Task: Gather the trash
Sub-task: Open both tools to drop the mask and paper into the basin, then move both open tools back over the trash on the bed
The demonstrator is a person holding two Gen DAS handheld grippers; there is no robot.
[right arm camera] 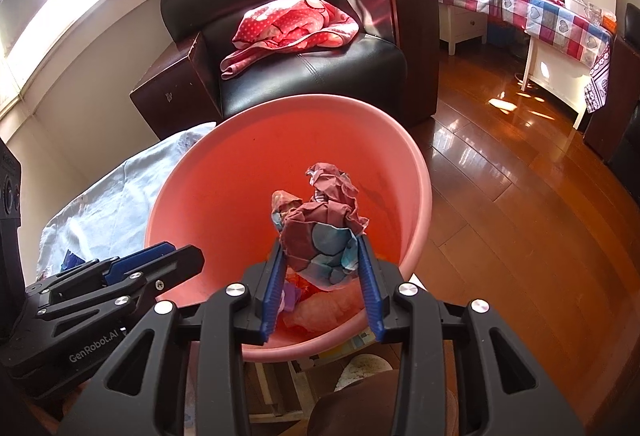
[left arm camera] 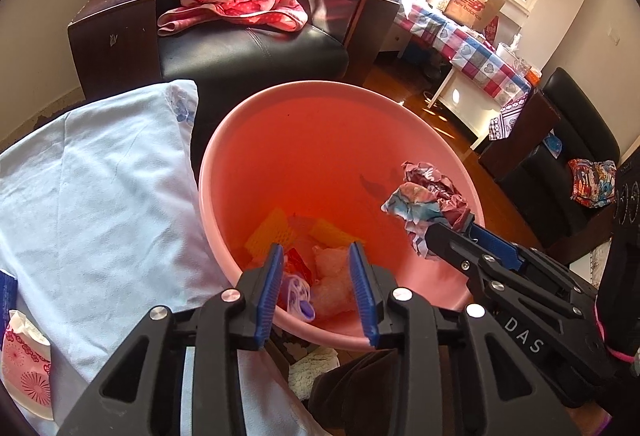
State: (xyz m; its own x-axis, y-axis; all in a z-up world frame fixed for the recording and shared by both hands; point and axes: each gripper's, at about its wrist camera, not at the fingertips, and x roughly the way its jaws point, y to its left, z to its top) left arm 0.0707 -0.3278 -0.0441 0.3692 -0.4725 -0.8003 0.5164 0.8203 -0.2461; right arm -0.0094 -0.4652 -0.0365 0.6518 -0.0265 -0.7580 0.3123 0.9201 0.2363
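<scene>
A pink plastic basin (left arm camera: 304, 140) (right arm camera: 416, 172) holds trash: yellow and orange foam netting (left arm camera: 276, 232), a red wrapper, a purple-white piece and a pale pink plastic wad (left arm camera: 332, 284). My right gripper (right arm camera: 320, 256) is shut on a crumpled printed paper ball (right arm camera: 320, 236) and holds it above the inside of the basin; it also shows in the left wrist view (left arm camera: 424, 196). My left gripper (left arm camera: 316, 268) is open and empty, over the basin's near rim. The left gripper shows in the right wrist view (right arm camera: 160, 260) at the basin's left.
A light blue cloth (left arm camera: 100, 196) covers the surface left of the basin. A black leather armchair (right arm camera: 312, 76) with a red dotted blanket (right arm camera: 292, 24) stands behind. A table with a checked cloth (right arm camera: 540, 8) and wooden floor (right arm camera: 520, 196) are at the right.
</scene>
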